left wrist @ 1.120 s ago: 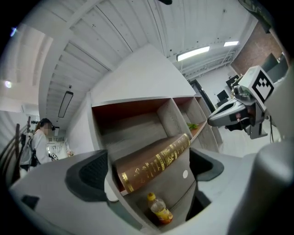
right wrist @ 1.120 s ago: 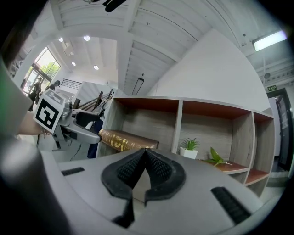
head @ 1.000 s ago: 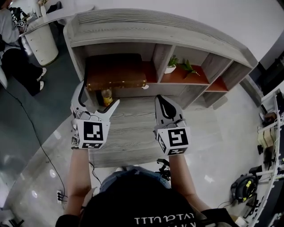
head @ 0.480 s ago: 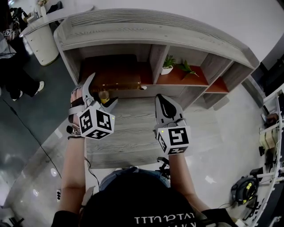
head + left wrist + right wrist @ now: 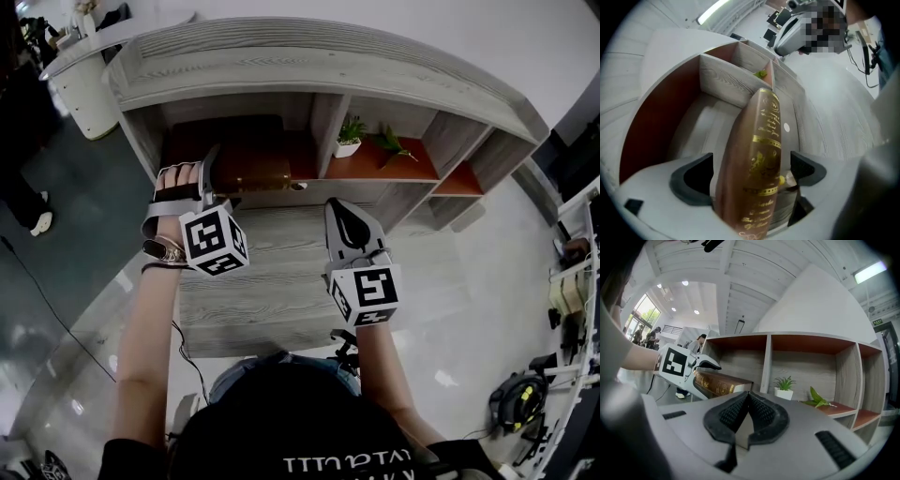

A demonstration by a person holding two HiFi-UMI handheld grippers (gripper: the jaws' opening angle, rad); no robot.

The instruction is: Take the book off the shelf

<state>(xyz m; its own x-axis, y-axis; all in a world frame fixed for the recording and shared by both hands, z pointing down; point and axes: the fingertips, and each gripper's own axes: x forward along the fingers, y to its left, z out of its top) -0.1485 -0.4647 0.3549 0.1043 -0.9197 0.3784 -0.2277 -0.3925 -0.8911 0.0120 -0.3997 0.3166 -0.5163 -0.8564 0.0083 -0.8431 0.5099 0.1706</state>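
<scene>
A thick brown book with gold lettering lies flat in the left compartment of the grey wooden shelf. My left gripper is rolled on its side at the book's near end, one jaw above it and one below. In the left gripper view the gold-printed spine runs between the jaws of that gripper. The jaws have just been closing, but the pads still stand off the cover, so it is open. My right gripper hangs level over the platform, shut and empty, pads pressed together.
A potted plant and a green leaf sit in the middle compartment. A low wood-grain platform lies in front of the shelf. A white round cabinet and a person's legs are at the far left. Gear lies at the right edge.
My left gripper rolled onto its side and moved forward to the shelf, so its jaws now straddle the book. The right gripper has stayed put. The person at the left moved off.
</scene>
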